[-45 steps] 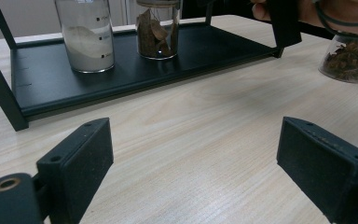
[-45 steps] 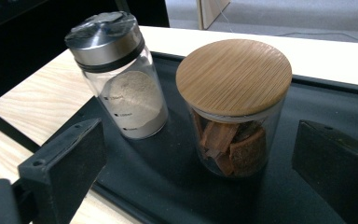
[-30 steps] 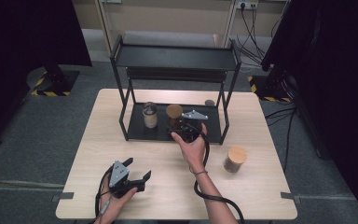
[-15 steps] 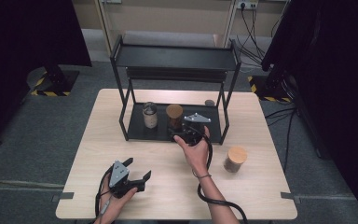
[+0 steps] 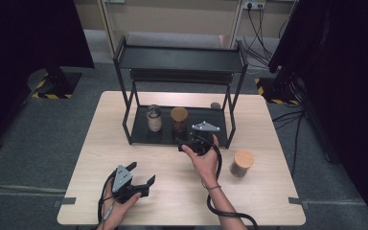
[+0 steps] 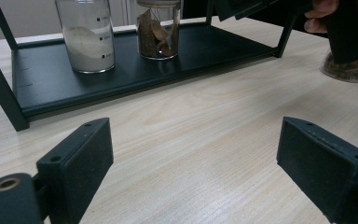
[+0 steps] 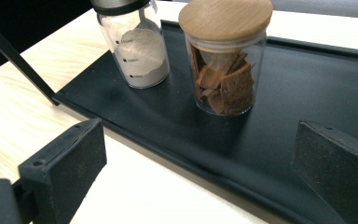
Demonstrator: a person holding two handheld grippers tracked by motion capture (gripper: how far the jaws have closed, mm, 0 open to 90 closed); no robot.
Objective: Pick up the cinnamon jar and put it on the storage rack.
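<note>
A black two-tier rack [image 5: 179,57] stands at the back of the wooden table. On its bottom shelf [image 7: 307,84] are a powder jar [image 5: 154,118] [image 7: 135,46] [image 6: 86,35] and a wooden-lidded jar of brown chips [image 5: 178,119] [image 7: 223,56] [image 6: 158,28]. My right gripper [image 5: 191,136] [image 7: 196,172] is open at the shelf's front edge, its jaws apart just short of the chip jar and touching nothing. My left gripper [image 5: 143,172] [image 6: 191,172] rests open near the table's front edge, facing the rack.
A second wooden-lidded jar [image 5: 242,163] [image 6: 349,70] stands on the table to the right of my right hand. A small dark object [image 5: 215,105] sits behind the rack's right leg. Rack uprights [image 5: 232,110] flank the shelf opening.
My right gripper has shifted slightly right and back from the chip jar on the shelf. The left gripper has stayed put.
</note>
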